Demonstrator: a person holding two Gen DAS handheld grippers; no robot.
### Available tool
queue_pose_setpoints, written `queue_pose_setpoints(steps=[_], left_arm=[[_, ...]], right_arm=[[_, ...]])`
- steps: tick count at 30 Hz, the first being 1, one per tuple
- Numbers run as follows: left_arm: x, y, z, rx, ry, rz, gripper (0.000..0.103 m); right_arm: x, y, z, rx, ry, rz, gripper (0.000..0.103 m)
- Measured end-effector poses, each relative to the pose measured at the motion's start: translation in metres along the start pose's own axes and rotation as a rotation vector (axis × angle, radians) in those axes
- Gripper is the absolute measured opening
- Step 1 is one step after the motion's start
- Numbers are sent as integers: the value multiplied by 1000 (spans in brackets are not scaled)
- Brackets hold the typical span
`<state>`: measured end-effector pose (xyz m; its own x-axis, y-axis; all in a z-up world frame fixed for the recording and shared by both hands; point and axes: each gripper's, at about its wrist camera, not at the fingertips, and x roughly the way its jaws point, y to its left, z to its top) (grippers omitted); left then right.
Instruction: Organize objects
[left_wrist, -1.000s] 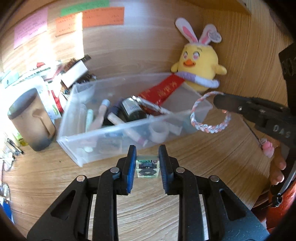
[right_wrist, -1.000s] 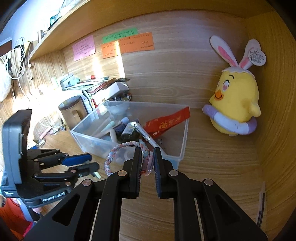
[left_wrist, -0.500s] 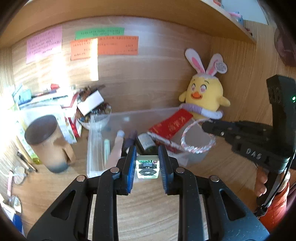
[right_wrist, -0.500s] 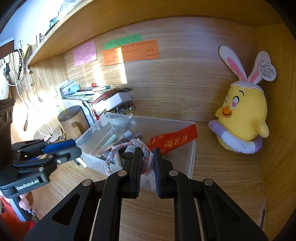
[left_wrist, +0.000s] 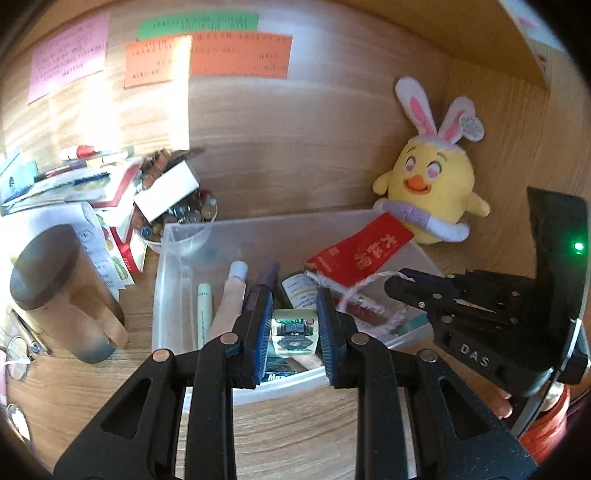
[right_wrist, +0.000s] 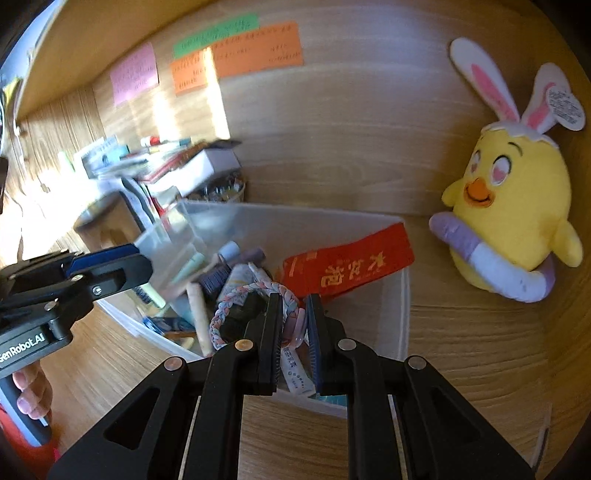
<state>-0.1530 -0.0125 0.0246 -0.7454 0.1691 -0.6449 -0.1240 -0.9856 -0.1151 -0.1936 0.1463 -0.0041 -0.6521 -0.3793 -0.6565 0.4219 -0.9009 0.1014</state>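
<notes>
In the left wrist view, the left gripper (left_wrist: 294, 325) pinches a small cream-coloured rectangular block with a dark pattern (left_wrist: 294, 329) between its blue pads, held over the near end of a clear plastic storage bin (left_wrist: 166, 295) that stands on the wooden desk (left_wrist: 110, 398). The bin holds pens, tubes and a red strip with gold characters (left_wrist: 364, 251). A yellow plush chick with rabbit ears (left_wrist: 430, 184) sits behind the bin and a brown mug (left_wrist: 62, 291) stands to its left. In the right wrist view, the right gripper (right_wrist: 292, 325) is clamped on a braided pink, white and blue bracelet (right_wrist: 236, 306), whose loop hangs to the left of the jaws above the bin's contents.
</notes>
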Motion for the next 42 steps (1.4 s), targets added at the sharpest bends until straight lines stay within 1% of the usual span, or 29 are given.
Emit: queue_pose_setpoints(steps=[3,5,7,12,15,16,17,18,20,21,22,23,24,26,28,29,31,32,34,37,42], left_arm=[[6,-3,-2,13,9,20,24],[4,-4,-3,28,1,29,24],[0,-6,-2,40,-12,35,24],[-12,-4,-1,35,-36,30,28],[-18,-2,-4,26,-43,21,28],[-19,-1,-4,26,-45,22,30],[-21,-1,-6,27,-48,24,35],[-24,-1,-8,28,-55,28,38],[-31,-2,-12,36,-73,32,49],[-35,-2,-15,42,-85,37,51],[-40,-3,-18,46,-101,42,56],[-43,-3,-20,49,-110,44,61],[-46,-3,-22,51,-119,46,64],[-51,-4,-26,52,-131,47,72],[-55,-5,-31,59,-138,51,76],[-56,-5,-32,60,-140,53,80],[-59,-5,-37,55,-145,56,85],[-60,-5,-39,50,-148,56,88],[-63,-6,-44,45,-158,54,89],[-65,-6,-51,40,-160,65,91],[-68,-7,-60,34,-146,61,94]], right_arm=[[6,6,-2,-36,20,-22,13],[7,8,-4,-53,35,-17,19],[6,10,-4,-58,35,-13,30],[-7,13,-4,-74,11,-7,34],[-16,16,-4,-82,0,-2,39],[-19,17,-4,-84,-6,-2,39],[-22,18,-5,-88,-14,-5,39],[-25,19,-6,-94,-21,-9,40],[-32,22,-8,-103,-34,-13,42],[-37,23,-9,-105,-43,-13,45],[-40,24,-10,-106,-50,-12,48],[-43,25,-11,-107,-57,-14,50],[-46,26,-12,-109,-67,-18,53],[-53,29,-15,-115,-83,-27,59],[-59,32,-18,-125,-97,-33,68],[-62,34,-20,-130,-102,-36,69],[-68,38,-25,-143,-111,-42,78],[-70,40,-28,-148,-114,-44,80],[-74,43,-33,-151,-120,-50,83],[-76,45,-39,-147,-113,-52,83],[-76,42,-50,-115,-102,-38,83]])
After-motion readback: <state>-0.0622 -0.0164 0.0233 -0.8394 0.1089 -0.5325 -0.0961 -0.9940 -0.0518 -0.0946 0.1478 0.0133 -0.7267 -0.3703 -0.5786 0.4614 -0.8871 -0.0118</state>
